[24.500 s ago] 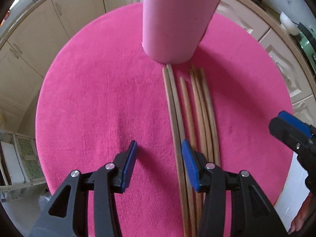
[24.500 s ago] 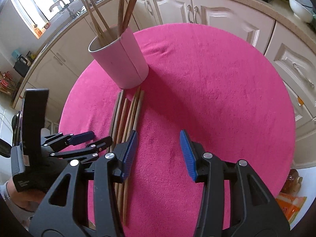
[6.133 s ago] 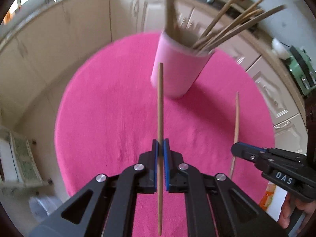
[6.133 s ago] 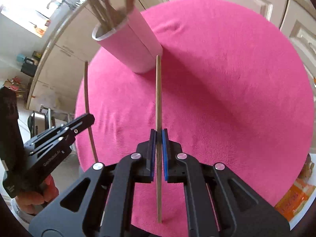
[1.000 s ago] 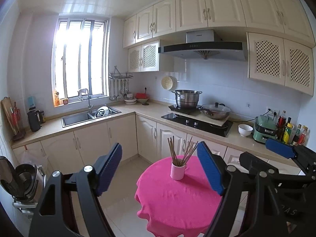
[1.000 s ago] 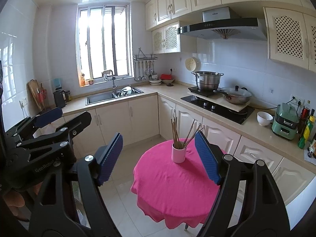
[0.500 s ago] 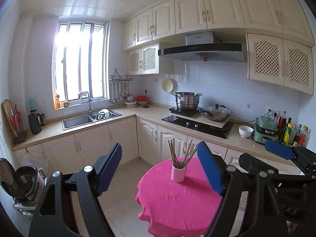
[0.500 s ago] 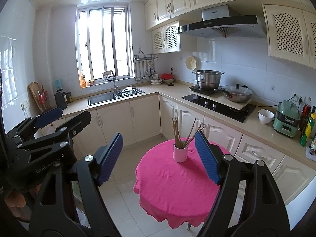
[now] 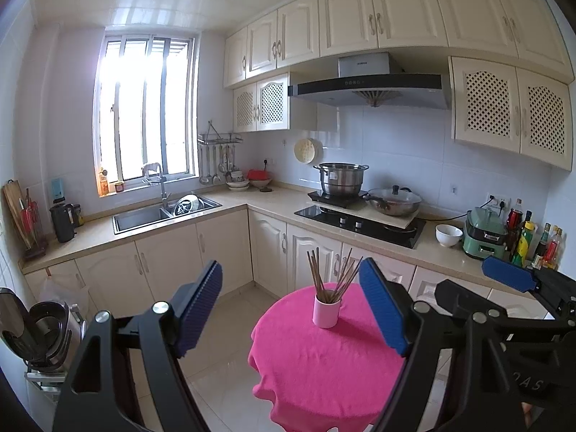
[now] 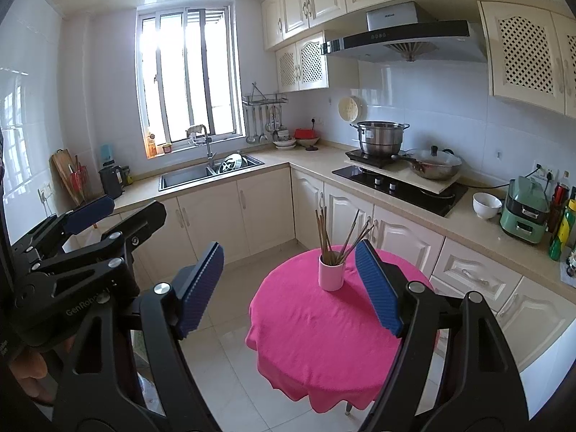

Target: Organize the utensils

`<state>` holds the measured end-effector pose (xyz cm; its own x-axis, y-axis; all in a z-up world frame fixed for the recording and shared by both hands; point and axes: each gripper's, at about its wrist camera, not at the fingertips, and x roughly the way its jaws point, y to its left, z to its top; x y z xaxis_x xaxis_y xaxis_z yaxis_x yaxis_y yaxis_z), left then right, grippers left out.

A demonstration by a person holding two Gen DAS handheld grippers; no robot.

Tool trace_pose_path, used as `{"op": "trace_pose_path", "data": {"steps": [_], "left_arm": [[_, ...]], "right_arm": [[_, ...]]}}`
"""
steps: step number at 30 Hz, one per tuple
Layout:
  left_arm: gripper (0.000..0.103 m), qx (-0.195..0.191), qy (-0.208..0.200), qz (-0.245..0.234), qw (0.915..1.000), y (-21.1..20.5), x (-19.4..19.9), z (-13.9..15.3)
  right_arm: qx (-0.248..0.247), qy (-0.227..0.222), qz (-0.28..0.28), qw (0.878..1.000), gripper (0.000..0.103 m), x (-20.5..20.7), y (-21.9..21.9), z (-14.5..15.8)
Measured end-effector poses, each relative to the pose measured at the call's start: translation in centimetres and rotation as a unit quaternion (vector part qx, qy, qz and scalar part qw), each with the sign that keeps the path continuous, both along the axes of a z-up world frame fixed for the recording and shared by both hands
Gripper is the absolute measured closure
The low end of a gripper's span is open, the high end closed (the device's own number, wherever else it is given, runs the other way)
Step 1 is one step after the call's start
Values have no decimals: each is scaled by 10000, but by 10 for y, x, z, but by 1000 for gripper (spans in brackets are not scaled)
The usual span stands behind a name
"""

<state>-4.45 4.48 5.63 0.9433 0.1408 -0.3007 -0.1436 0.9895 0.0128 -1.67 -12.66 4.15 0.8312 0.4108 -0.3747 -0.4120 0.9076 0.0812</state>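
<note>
Left wrist view: left gripper (image 9: 291, 304) spread wide, nothing between the blue pads, well back from the table. Only here, at far left, a steel appliance (image 9: 34, 331) on a stand; at far right, the right gripper's (image 9: 504, 289) side profile. Right wrist view: right gripper (image 10: 288, 286) likewise released and empty; only here, a hand (image 10: 28, 370) wrapped round the left gripper's handle. One round table under a pink cloth (image 10: 324, 327). One pale pink cup (image 10: 331, 276) standing upright on the cloth's far side. About ten brown wooden chopsticks (image 10: 336, 235) inside, fanned out, too thin to count exactly. One steel pot (image 10: 381, 136) on the stove, one white bowl (image 10: 486, 205) on the counter.
</note>
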Motion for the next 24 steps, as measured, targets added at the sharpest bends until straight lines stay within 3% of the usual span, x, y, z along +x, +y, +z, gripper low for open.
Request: {"op": "trace_pose_path", "data": {"steps": [24], "left_arm": [[26, -3, 84, -35, 10000, 1, 10, -6]], "right_arm": [[23, 103, -52, 9999, 28, 4, 4, -1]]}}
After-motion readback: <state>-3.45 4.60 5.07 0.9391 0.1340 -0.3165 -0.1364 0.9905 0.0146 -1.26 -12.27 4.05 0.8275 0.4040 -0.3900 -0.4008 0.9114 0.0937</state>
